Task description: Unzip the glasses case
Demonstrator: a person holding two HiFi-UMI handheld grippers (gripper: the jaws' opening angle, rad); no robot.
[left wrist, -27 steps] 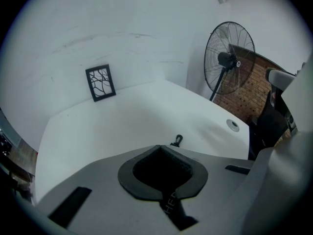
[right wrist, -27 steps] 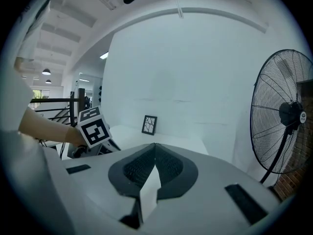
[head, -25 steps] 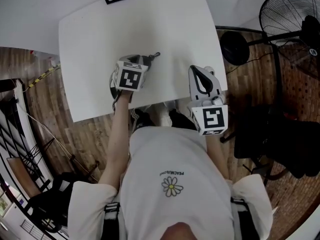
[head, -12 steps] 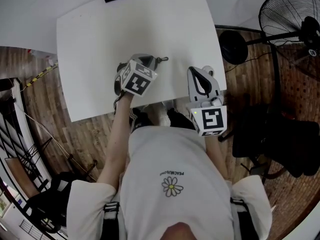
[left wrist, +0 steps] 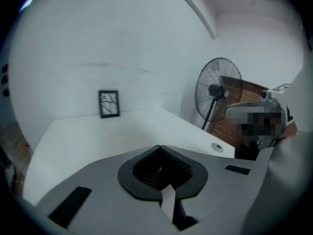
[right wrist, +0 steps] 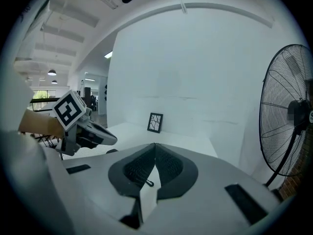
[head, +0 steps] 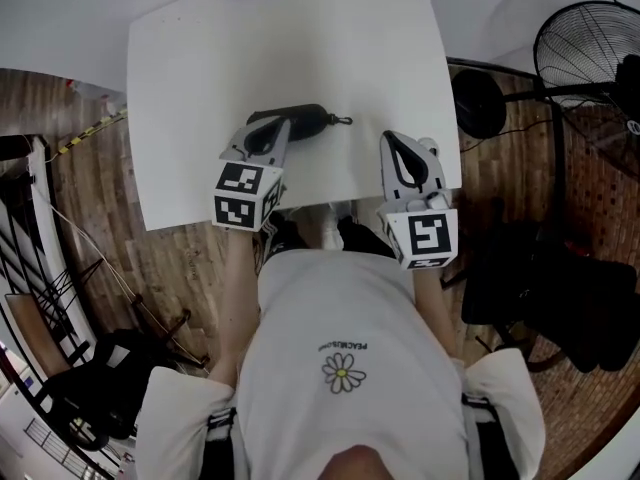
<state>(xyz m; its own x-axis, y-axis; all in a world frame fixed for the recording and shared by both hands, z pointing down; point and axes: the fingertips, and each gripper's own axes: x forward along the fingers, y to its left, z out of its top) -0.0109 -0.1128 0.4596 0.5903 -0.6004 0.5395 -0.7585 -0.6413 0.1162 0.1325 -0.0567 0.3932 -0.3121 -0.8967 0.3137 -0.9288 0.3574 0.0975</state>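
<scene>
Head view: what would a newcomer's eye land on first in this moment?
The dark glasses case stands out first, lying alone near the middle of the white table. The left gripper overlaps the case's left end with its jaws together, while the right gripper, also shut, sits apart near the table's right edge. A large floor fan stands off to the right of the table.

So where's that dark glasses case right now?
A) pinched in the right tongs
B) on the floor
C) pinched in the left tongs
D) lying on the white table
D: the glasses case lies on the white table; left tongs and right tongs are shut on nothing.
</scene>
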